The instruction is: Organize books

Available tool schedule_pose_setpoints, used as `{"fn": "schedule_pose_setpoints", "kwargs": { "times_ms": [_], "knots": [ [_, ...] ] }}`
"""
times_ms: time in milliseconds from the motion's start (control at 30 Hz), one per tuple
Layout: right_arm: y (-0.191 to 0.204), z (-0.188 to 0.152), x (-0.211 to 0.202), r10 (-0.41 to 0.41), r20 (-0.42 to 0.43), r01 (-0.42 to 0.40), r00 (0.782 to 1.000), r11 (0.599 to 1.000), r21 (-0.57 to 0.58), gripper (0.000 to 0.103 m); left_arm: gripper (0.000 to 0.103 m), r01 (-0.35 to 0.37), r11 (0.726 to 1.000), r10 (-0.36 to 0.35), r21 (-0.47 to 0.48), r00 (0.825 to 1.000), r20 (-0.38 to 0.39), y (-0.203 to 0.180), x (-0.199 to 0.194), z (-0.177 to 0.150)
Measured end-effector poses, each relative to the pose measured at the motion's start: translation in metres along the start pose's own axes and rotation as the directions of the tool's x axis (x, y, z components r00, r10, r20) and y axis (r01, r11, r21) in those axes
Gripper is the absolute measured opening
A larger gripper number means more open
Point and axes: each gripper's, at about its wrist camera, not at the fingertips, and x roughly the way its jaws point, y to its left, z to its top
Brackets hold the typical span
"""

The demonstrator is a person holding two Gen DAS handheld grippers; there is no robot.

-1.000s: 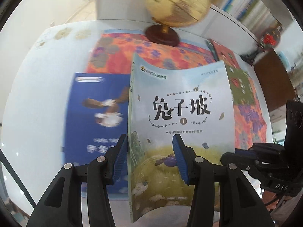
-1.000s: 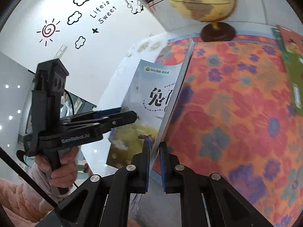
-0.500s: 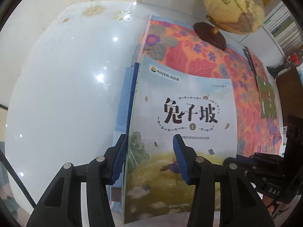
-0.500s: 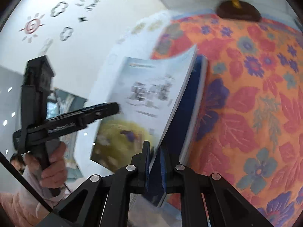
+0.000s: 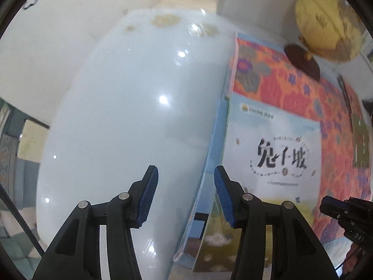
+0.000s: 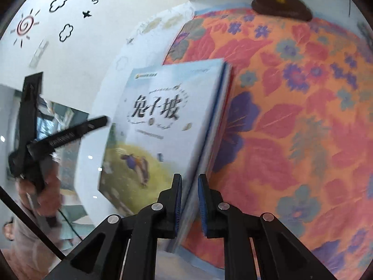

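Observation:
A pale blue picture book [image 5: 275, 154] with black Chinese title lies on top of a blue book [image 5: 213, 154], stacked at the left edge of the flowered cloth. It also shows in the right wrist view [image 6: 163, 126]. My left gripper [image 5: 186, 193] is open and empty, over the white table just left of the stack. My right gripper [image 6: 188, 200] has its jaws slightly apart around the near edge of the stacked books, no longer pinching them. More books [image 5: 360, 144] lie at the far right.
An orange flowered cloth [image 6: 291, 116] covers the right part of the glossy white table [image 5: 130, 121]. A yellow globe [image 5: 326, 21] on a dark base [image 6: 281, 7] stands at the back. A wall with stickers is to the left.
The pale blue book came down flat onto the blue book. My right gripper's jaws opened a little. My left gripper swung left, off the book.

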Motion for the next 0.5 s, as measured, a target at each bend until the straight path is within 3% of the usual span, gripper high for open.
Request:
{"fn": "schedule_pose_setpoints", "kwargs": {
  "times_ms": [133, 300, 500],
  "knots": [
    [-0.028, -0.006, -0.038, 0.09, 0.111, -0.093, 0.99, 0.996, 0.019, 0.013, 0.047, 0.009, 0.999, -0.007, -0.042, 0.998, 0.062, -0.014, -0.034, -0.012],
    [-0.066, -0.007, -0.085, 0.057, 0.233, -0.07, 0.971, 0.996, 0.052, 0.013, 0.048, 0.027, 0.999, -0.022, -0.046, 0.994, 0.103, -0.059, -0.06, -0.023],
    [-0.125, -0.025, -0.123, 0.106, 0.32, -0.154, 0.942, 0.979, 0.13, 0.016, 0.048, 0.058, 0.998, -0.054, -0.031, 0.992, 0.117, -0.136, -0.075, -0.025]
  ]
}}
